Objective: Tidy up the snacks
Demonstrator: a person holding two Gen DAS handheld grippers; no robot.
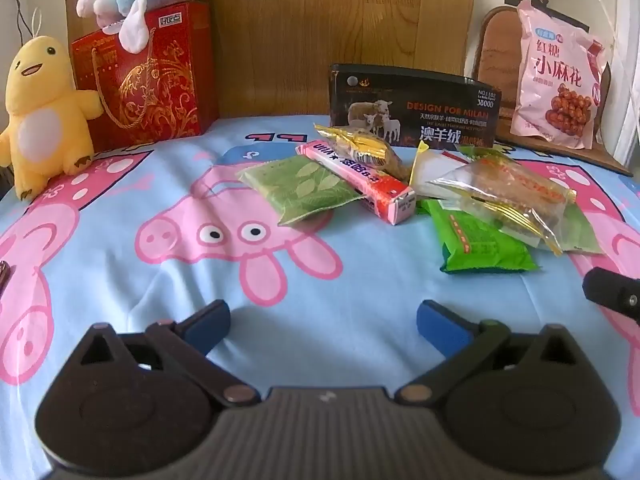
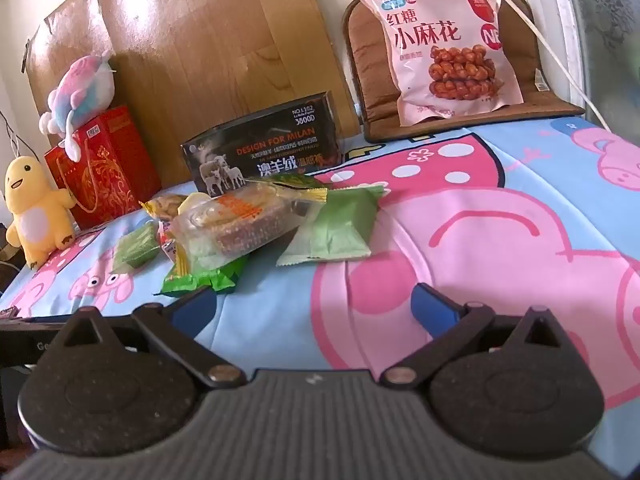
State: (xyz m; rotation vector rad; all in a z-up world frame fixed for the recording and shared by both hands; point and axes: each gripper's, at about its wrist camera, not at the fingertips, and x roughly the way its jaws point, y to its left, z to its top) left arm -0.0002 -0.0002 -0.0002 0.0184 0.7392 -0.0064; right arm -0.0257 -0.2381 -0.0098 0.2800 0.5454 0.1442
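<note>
A pile of snack packets lies on the cartoon-pig sheet (image 1: 168, 280): a green leaf-print packet (image 1: 300, 192), a pink stick box (image 1: 360, 178), a clear gold-edged pastry pack (image 1: 508, 192), a bright green packet (image 1: 480, 248) and a gold-wrapped cake (image 1: 360, 144). In the right wrist view the clear pastry pack (image 2: 240, 220) lies on top, with a pale green packet (image 2: 336, 228) to its right. My left gripper (image 1: 324, 322) is open and empty, short of the pile. My right gripper (image 2: 314, 308) is open and empty, just before the bright green packet (image 2: 200, 280).
A black box (image 1: 416, 112) stands behind the pile. A red gift bag (image 1: 144, 80) with a pastel plush on it and a yellow plush (image 1: 44, 116) stand at the back left. A big pink snack bag (image 1: 556, 80) leans on a brown cushion at the back right.
</note>
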